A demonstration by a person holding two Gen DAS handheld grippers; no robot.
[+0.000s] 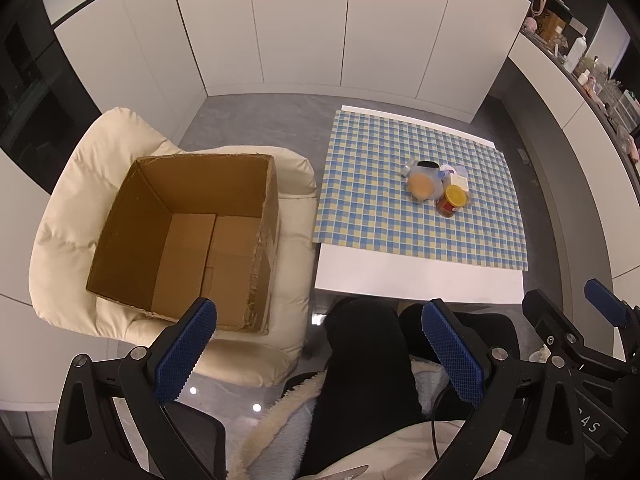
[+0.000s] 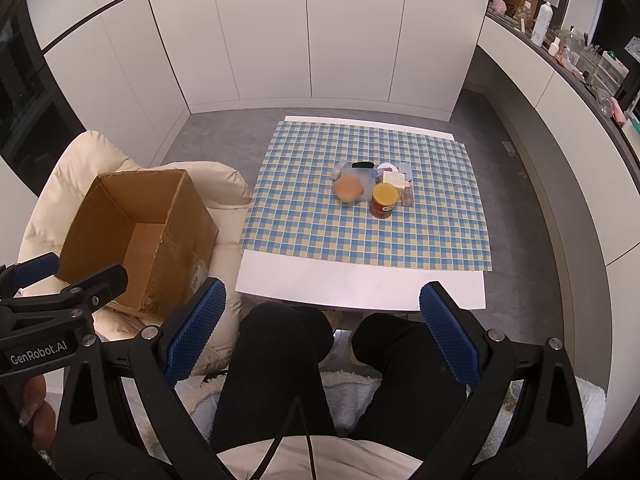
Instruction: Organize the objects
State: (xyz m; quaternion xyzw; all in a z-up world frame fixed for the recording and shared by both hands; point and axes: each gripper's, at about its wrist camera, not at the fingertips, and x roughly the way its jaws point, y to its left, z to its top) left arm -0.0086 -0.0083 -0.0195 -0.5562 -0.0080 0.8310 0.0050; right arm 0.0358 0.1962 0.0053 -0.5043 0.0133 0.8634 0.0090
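Note:
A cluster of small objects sits on a blue and yellow checked cloth point(image 2: 320, 236) on a white table point(image 2: 360, 288): a red jar with a yellow lid point(image 2: 385, 200) point(image 1: 452, 201), a round tan bun-like item point(image 2: 349, 188) point(image 1: 421, 186), a small white box point(image 2: 393, 178), and a black item point(image 2: 362, 165). An open, empty cardboard box point(image 1: 192, 232) point(image 2: 136, 236) stands on a cream cushioned chair point(image 1: 72, 208) left of the table. My left gripper point(image 1: 320, 352) is open and empty above my lap. My right gripper point(image 2: 322, 332) is open and empty, well short of the table.
White cabinet doors point(image 2: 312, 32) line the far wall. A cluttered counter point(image 2: 568, 48) runs along the right. Grey floor point(image 2: 224, 128) lies between chair, table and cabinets. My legs in black trousers point(image 2: 280, 360) are below both grippers.

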